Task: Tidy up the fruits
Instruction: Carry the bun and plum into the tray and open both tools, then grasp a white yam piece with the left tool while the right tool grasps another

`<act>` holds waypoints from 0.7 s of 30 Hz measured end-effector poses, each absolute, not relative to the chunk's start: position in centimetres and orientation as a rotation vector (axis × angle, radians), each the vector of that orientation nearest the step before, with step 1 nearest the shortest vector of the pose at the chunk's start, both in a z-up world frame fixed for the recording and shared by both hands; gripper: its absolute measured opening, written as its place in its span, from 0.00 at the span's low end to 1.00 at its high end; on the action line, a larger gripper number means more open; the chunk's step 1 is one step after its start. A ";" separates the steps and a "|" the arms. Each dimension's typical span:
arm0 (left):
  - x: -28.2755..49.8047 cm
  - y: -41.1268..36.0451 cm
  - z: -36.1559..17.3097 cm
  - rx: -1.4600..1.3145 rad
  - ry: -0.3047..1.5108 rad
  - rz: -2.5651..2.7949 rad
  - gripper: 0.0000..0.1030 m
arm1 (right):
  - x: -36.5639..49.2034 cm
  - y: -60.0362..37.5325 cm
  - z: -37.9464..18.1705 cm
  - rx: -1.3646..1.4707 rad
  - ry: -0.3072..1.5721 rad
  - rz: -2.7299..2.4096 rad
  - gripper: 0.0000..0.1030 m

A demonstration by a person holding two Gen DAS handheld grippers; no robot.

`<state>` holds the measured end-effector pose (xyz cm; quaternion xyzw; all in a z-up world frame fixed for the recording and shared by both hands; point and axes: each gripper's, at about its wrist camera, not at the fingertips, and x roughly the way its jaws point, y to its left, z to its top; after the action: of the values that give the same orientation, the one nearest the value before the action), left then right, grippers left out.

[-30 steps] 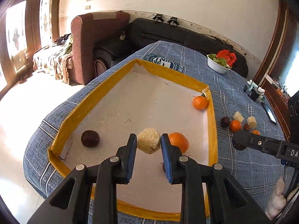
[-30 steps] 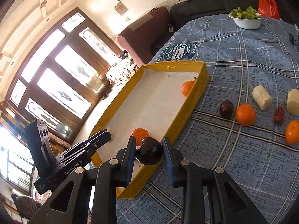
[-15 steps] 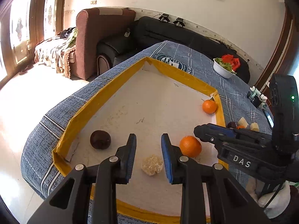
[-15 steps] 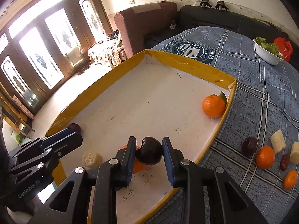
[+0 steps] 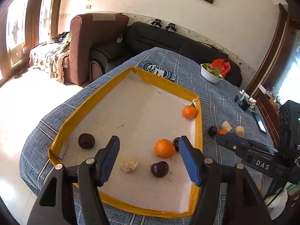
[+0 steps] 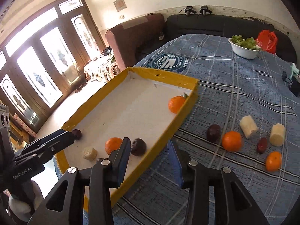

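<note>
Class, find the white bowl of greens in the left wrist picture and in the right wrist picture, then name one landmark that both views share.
Left wrist: the white bowl sits upper right of centre, on the far part of the blue cloth.
Right wrist: the white bowl sits in the upper right, also at the far end of the cloth.
Shared landmark: the red bag just behind the bowl.

Yellow-rimmed tray (image 5: 198,123) holding two oranges (image 5: 164,148), dark plums (image 5: 159,169), pale chunk (image 5: 128,166), more fruit (image 6: 231,141) beside it
</note>
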<state>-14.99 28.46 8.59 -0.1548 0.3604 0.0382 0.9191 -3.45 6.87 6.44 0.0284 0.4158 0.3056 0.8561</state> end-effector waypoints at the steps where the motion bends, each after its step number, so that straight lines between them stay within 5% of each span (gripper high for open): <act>1: -15.1 28.1 8.8 -0.317 0.744 0.068 0.68 | -3.7 5.6 6.6 0.071 0.870 0.627 0.48; 12: -13.3 19.8 8.7 -0.233 0.794 -0.115 0.76 | -4.4 -15.2 5.9 0.249 0.838 0.276 0.48; 21: -11.7 14.9 7.7 -0.140 0.840 -0.174 0.76 | -1.8 -16.0 3.5 0.317 0.893 0.306 0.48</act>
<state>-11.73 14.92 7.67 -0.0679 0.4069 -0.0842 0.9070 -1.84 -16.01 3.46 0.1521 0.4281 0.1465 0.8787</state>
